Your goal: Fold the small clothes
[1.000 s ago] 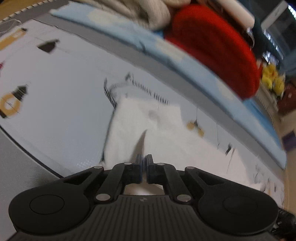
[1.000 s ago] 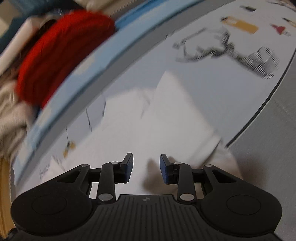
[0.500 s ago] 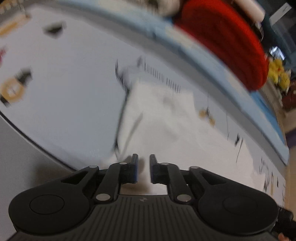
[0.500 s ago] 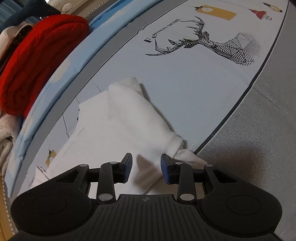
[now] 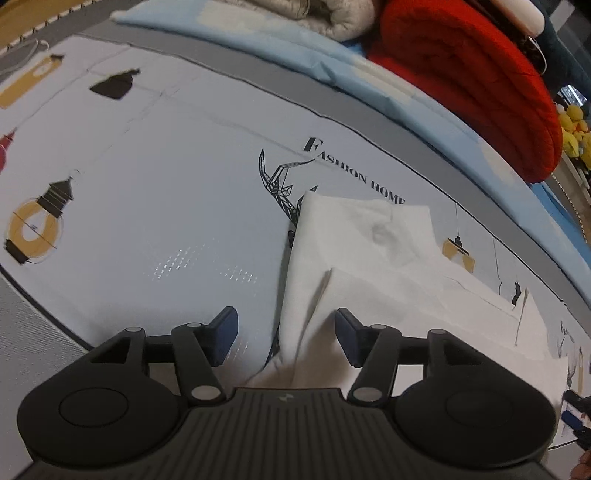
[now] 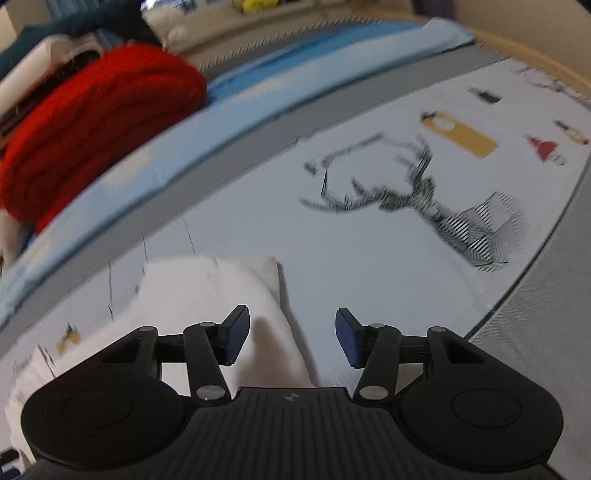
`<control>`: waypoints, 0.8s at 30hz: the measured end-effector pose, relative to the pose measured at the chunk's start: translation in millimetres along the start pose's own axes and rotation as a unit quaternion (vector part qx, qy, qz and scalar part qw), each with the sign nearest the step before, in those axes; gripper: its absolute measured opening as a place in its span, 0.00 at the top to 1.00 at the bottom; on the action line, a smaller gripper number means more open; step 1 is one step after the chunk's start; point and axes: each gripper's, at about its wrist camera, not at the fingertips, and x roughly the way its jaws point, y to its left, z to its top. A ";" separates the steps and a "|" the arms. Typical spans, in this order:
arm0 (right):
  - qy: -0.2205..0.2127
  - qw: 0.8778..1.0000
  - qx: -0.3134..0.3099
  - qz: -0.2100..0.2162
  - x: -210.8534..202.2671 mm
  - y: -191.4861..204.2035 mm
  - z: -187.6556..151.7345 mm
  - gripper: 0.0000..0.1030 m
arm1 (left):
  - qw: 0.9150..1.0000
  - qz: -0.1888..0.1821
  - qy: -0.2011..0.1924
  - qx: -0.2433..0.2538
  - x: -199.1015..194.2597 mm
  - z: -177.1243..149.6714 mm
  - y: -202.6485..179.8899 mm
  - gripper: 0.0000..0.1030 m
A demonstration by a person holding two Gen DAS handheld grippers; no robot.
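Note:
A small white garment lies folded on a pale printed bedsheet. My left gripper hovers over the garment's near left edge; its jaws are opening, a raised fold of the cloth lies between them, and neither pad presses on it. In the right wrist view the same white garment fills the lower left. My right gripper is over its right edge, jaws opening, the cloth under the left fingertip and bare sheet under the right one.
A folded red knit blanket and beige bedding are piled behind a light blue cloth at the far edge. The sheet carries a deer print and lamp prints. A grey border edges the sheet.
My left gripper was shut on a fold of the white garment, then let it go and spread its jaws. My right gripper's jaws widened and it shifted toward the garment's right edge.

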 end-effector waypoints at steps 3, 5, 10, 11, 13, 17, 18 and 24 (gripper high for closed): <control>0.016 1.000 -0.022 0.009 15.6 -0.1 0.3 0.48 | 1.000 -0.013 0.005 0.007 7.9 3.8 1.1 0.39; 0.021 0.999 -0.032 0.019 26.0 5.2 2.9 0.48 | 1.000 -0.015 0.003 0.021 10.4 6.0 0.8 0.39; 0.023 0.997 -0.056 0.043 35.7 20.0 4.2 0.84 | 0.997 -0.027 -0.002 0.066 19.6 9.5 -8.9 0.91; 0.023 0.997 -0.060 0.048 36.3 22.7 5.0 0.92 | 0.997 -0.025 -0.015 0.071 16.6 10.7 -10.8 0.92; -0.005 0.996 -0.063 0.056 30.1 26.9 8.1 0.93 | 0.995 -0.030 -0.054 0.079 4.4 13.0 -15.3 0.92; -0.090 0.989 -0.073 0.097 5.9 37.3 18.3 0.92 | 0.992 -0.022 -0.086 0.087 -9.9 20.3 -25.1 0.82; -0.090 0.990 -0.070 0.087 5.6 38.3 20.4 0.89 | 0.993 -0.016 -0.078 0.085 -9.8 21.8 -25.5 0.68; -0.035 0.998 -0.052 0.012 12.0 26.6 18.6 0.67 | 0.991 -0.031 -0.058 0.113 -26.4 12.8 -34.8 0.66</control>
